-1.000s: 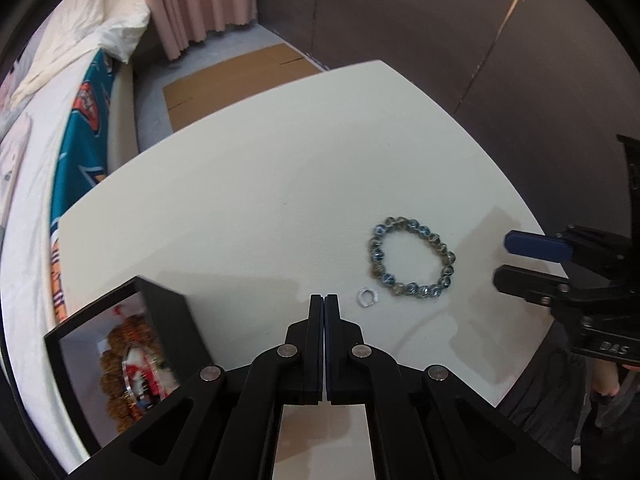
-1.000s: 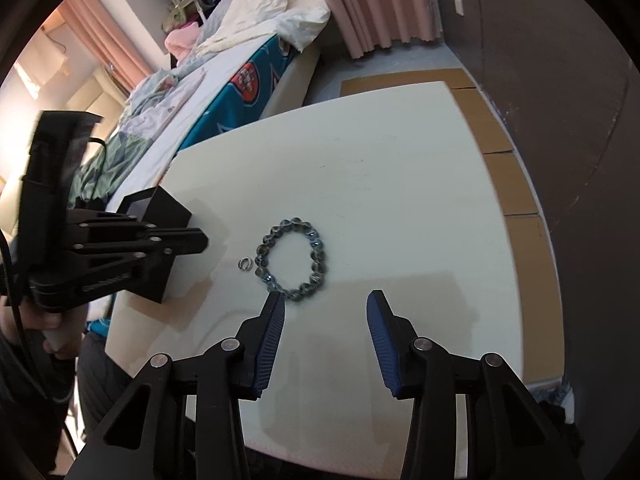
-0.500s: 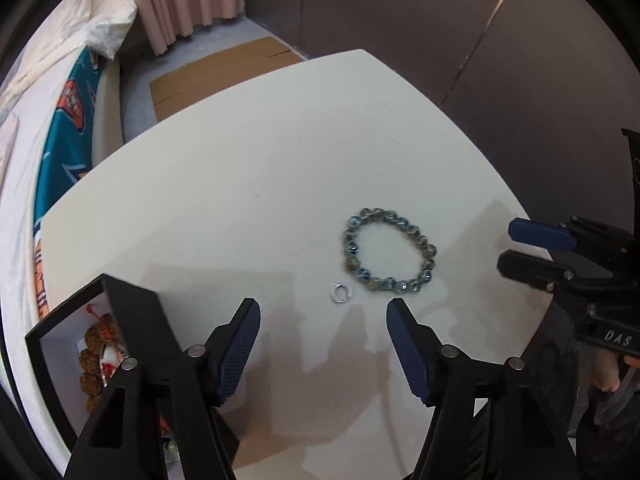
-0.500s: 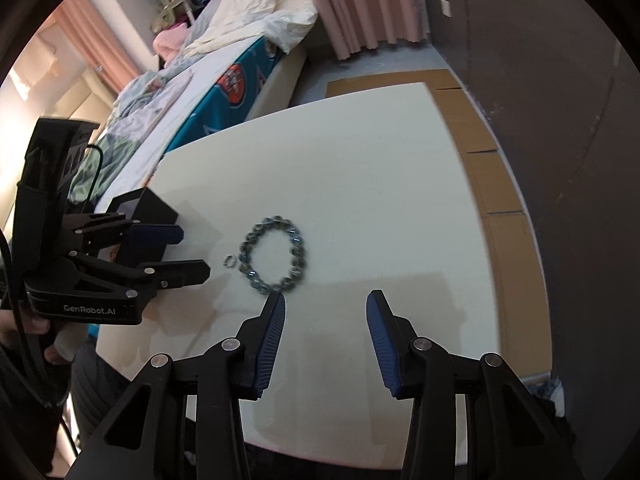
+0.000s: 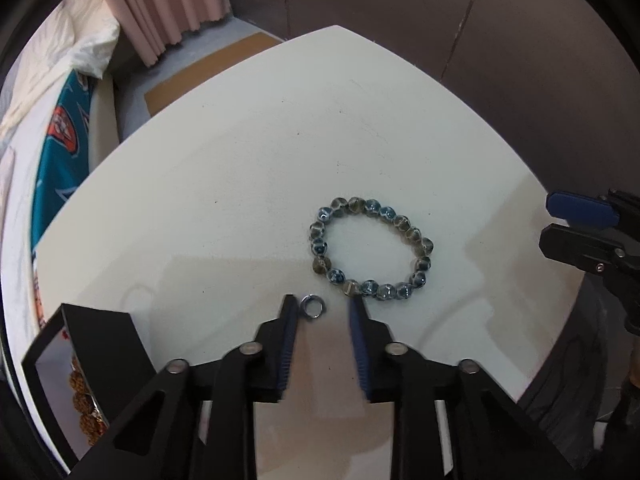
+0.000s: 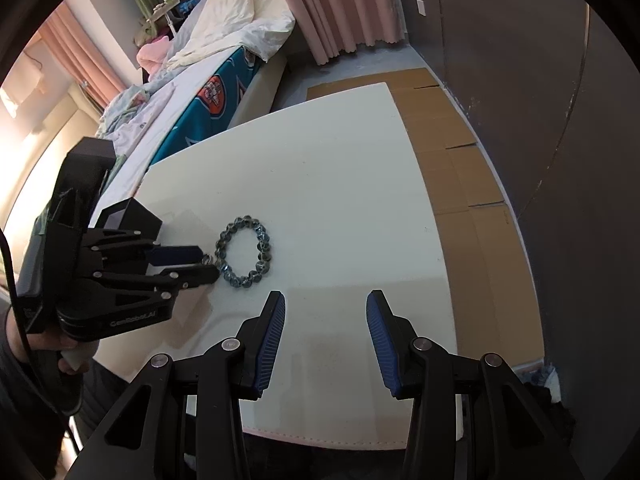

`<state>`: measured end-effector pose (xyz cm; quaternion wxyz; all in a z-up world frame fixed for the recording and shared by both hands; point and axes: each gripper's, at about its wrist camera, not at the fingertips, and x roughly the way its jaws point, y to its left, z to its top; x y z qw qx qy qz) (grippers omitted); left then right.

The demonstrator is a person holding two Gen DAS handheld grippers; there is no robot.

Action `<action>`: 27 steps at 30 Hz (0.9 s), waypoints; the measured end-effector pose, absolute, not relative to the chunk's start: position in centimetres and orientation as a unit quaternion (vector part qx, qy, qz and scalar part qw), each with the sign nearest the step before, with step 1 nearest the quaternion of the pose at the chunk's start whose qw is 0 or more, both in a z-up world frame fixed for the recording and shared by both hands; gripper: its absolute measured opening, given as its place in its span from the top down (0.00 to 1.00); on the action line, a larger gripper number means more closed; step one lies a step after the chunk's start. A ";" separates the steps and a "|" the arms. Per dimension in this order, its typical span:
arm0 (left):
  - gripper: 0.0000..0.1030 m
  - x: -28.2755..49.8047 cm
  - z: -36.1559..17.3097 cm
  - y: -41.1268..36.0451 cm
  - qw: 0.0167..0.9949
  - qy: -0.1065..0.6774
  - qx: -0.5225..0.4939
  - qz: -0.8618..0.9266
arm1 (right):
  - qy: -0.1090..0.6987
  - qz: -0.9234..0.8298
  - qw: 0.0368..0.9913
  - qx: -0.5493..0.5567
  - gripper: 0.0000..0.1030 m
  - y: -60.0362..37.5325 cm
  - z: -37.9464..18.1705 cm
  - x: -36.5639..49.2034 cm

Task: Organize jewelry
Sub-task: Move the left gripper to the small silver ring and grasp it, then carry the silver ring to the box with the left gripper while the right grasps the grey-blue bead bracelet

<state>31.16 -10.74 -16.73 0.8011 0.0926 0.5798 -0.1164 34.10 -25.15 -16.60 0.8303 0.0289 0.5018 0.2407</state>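
**Small ring sits between the left claw's parted fingers**

The left gripper (image 5: 323, 305) is low over the white table (image 5: 248, 184), its jaws parted and holding nothing. A small silver ring (image 5: 308, 304) lies flat on the table just inside the finger tips, closer to the left-hand finger than to the other; whether that finger touches it cannot be told. In the right wrist view the ring (image 6: 207, 259) shows between the same two fingers.

The beaded bracelet (image 5: 370, 248), blue and brown-grey, lies in an open loop just beyond the ring, toward the middle of the table. Its nearest beads sit right by the tip of the gripper's right-hand finger.

A black jewelry box (image 5: 86, 354) stands open at the table's near left corner, with brown beads (image 5: 82, 398) visible inside.

The right gripper (image 6: 326, 300) hangs over the table's near edge, released and empty, its blue pads (image 6: 271, 344) spread wide. The bracelet (image 6: 244, 252) lies ahead of it and a little to the left, well apart from its tips.
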 end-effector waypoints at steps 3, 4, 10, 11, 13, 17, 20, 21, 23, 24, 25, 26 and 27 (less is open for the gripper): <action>0.88 31.2 -16.7 -10.4 0.798 0.583 0.088 -0.121 | 0.504 0.243 0.829 0.027 0.58 -24.9 -16.7 34.1; 0.88 31.2 -16.7 -10.3 0.798 0.583 0.088 -0.120 | 0.504 0.244 0.828 0.027 0.58 -24.8 -16.7 34.3; 0.88 30.8 -14.8 -8.5 0.816 0.563 0.069 -0.114 | 0.508 0.259 0.821 0.025 0.58 -23.5 -17.0 34.5; 0.88 30.9 -14.4 -8.1 0.818 0.560 0.068 -0.110 | 0.509 0.263 0.819 0.024 0.58 -23.1 -17.1 34.7; 0.88 30.7 -13.7 -7.2 0.822 0.556 0.065 -0.103 | 0.509 0.269 0.817 0.021 0.58 -22.4 -17.1 34.8; 0.88 30.1 -12.3 -5.2 0.830 0.548 0.053 -0.089 | 0.510 0.280 0.813 0.011 0.58 -20.6 -17.3 35.3; 0.88 29.6 -11.2 -3.8 0.837 0.540 0.044 -0.078 | 0.514 0.279 0.811 0.003 0.58 -19.5 -17.7 35.9; 0.88 29.4 -11.0 -3.5 0.838 0.539 0.043 -0.075 | 0.515 0.279 0.811 0.001 0.58 -19.2 -17.9 36.0; 0.88 28.9 -10.3 -2.5 0.842 0.534 0.039 -0.069 | 0.518 0.279 0.809 -0.004 0.67 -18.5 -18.2 36.3; 0.88 28.6 -10.1 -2.1 0.843 0.533 0.038 -0.067 | 0.519 0.277 0.809 -0.007 0.69 -18.2 -18.3 36.4; 0.88 28.4 -9.8 -1.6 0.844 0.531 0.036 -0.065 | 0.519 0.273 0.810 -0.012 0.72 -17.9 -18.5 36.5; 0.88 28.2 -9.6 -1.2 0.845 0.529 0.034 -0.062 | 0.518 0.269 0.811 -0.017 0.74 -17.6 -18.5 36.6; 0.88 28.0 -9.3 -0.7 0.847 0.528 0.031 -0.059 | 0.518 0.264 0.813 -0.025 0.74 -17.1 -18.6 36.6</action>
